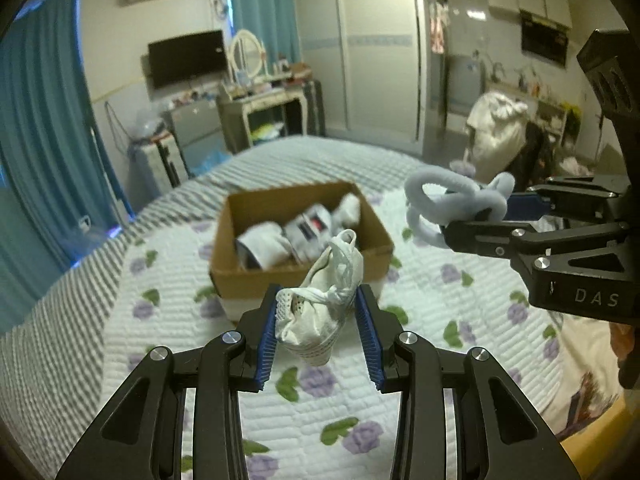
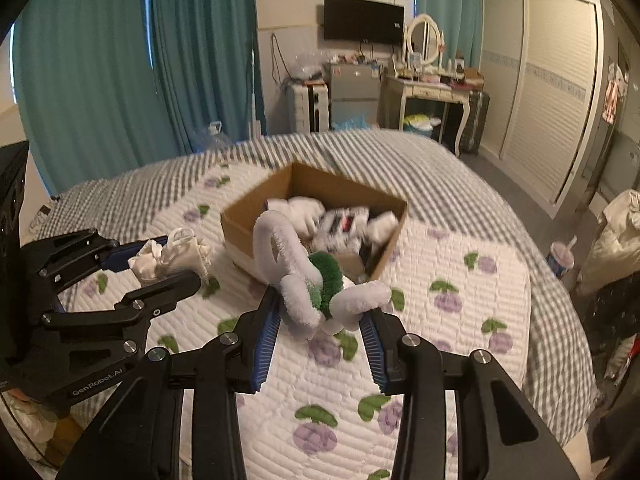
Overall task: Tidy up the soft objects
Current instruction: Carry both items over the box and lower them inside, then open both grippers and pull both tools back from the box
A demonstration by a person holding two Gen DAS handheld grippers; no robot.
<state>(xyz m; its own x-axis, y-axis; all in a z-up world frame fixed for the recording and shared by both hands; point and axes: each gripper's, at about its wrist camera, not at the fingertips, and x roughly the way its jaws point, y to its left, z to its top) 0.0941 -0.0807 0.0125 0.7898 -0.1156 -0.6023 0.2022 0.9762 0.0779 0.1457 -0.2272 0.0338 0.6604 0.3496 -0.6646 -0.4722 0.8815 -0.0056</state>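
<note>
Left tool (image 1: 318, 312): pinching a crumpled white mesh sock (image 1: 324, 308) between its 2 blue pads, in the lower centre of the left wrist view.
Right tool (image 2: 322, 318): pinching a pale fuzzy looped toy (image 2: 296, 280) with a green tuft, in the centre of the right wrist view.
Where the things are: both are hanging above the floral quilt (image 1: 460, 304) on the bed, on the near side of the cardboard box (image 1: 296, 280), which is sitting in the middle of each frame.
Box contents: white and dark rolled socks are already lying inside, blurred.
Sock axis: its long axis is running from lower left to upper right in the left wrist view, its loose end pointing up toward the box, its bulky end drooping below the pads.
Toy axis: 1 loop is arching up toward the box, another is curling to the right; I cannot give it 1 clear long axis.
Risk 1: the sock is looking thinly gripped, mostly by a fold, so it is likely to be slipping out onto the quilt before reaching the box.
Risk 2: the toy's loops are sticking out wide, so they may be catching the box rim and flopping outside.
Risk 3: the 2 tools are converging on 1 small opening and could be bumping each other.
</note>
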